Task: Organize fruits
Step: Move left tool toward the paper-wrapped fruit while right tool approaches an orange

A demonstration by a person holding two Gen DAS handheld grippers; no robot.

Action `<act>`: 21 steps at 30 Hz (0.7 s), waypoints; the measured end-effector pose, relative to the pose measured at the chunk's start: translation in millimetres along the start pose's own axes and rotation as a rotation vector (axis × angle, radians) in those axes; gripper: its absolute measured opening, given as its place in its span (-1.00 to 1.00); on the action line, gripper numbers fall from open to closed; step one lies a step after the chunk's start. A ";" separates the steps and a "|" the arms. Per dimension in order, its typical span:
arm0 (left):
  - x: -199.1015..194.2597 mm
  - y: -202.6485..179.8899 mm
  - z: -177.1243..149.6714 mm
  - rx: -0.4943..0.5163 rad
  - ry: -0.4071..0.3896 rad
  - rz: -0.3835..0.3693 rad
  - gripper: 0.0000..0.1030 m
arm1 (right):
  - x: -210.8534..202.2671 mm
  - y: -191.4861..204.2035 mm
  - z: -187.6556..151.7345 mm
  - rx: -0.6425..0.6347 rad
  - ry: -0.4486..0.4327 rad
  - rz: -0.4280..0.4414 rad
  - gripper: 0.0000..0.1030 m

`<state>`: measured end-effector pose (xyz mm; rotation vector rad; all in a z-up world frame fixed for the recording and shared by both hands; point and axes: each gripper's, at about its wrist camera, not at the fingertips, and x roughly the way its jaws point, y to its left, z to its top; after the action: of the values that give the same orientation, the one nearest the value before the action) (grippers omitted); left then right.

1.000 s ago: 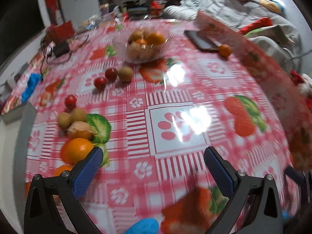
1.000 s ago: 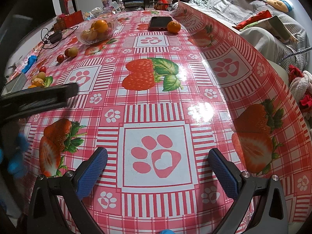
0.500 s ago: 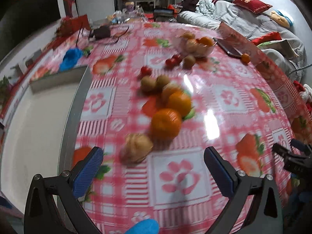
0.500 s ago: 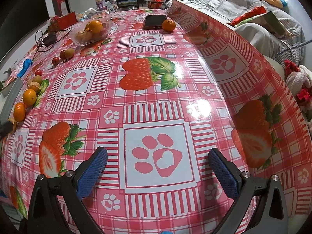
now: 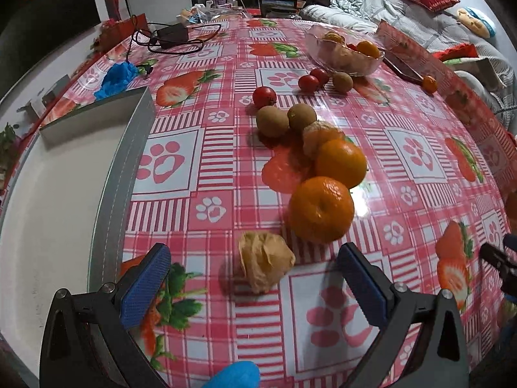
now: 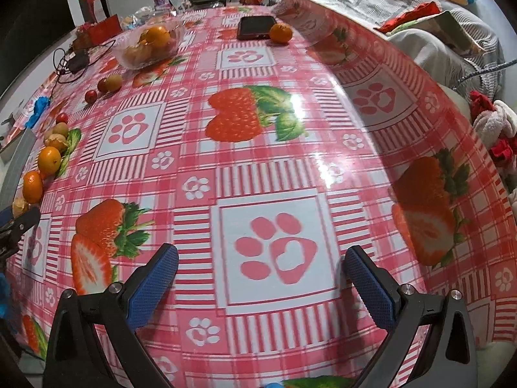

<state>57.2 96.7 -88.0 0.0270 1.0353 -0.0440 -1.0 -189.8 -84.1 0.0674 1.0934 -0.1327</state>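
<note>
My left gripper (image 5: pixel 255 278) is open and empty, its jaws either side of a peeled mandarin (image 5: pixel 265 260) on the table. Just beyond lie two whole mandarins (image 5: pixel 320 208) (image 5: pixel 341 161), another peeled one (image 5: pixel 320 135), two kiwis (image 5: pixel 273 121), and red tomatoes (image 5: pixel 264 96). A clear glass bowl (image 5: pixel 345 53) with mandarins stands farther back. My right gripper (image 6: pixel 258 274) is open and empty over a paw print on the cloth. The right wrist view shows the bowl (image 6: pixel 148 47) at the far left and a lone mandarin (image 6: pixel 280 33).
A white tray with a grey rim (image 5: pixel 126 148) lies left of the fruit row. A black phone (image 6: pixel 255 27) lies beside the lone mandarin. A charger with cable (image 5: pixel 168 37) and a blue cloth (image 5: pixel 116 76) sit at the far left. A sofa runs along the table's right side.
My left gripper has swung left and closed in on the fruit row, so the peeled mandarin now sits between its jaws. My right gripper has barely moved.
</note>
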 end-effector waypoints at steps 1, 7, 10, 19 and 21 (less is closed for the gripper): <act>0.2 0.4 0.1 -0.003 -0.008 0.001 1.00 | 0.5 4.1 1.2 -0.007 0.012 0.006 1.00; 0.8 -0.3 0.3 0.000 -0.026 0.008 1.00 | 4.0 50.1 8.0 -0.114 0.057 0.077 1.00; 2.2 0.4 3.1 0.007 -0.004 -0.002 1.00 | 7.3 72.5 13.4 -0.152 0.061 0.098 1.00; -3.3 -3.8 6.2 0.030 -0.004 -0.015 0.57 | 12.3 82.7 19.6 -0.173 0.059 0.110 1.00; -7.1 -4.5 6.5 0.036 -0.009 -0.015 0.21 | 13.0 82.6 20.8 -0.168 0.063 0.106 1.00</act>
<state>59.0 92.1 -78.6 0.0513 1.0257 -0.0761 34.8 -111.4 -87.1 -0.0217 1.1573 0.0574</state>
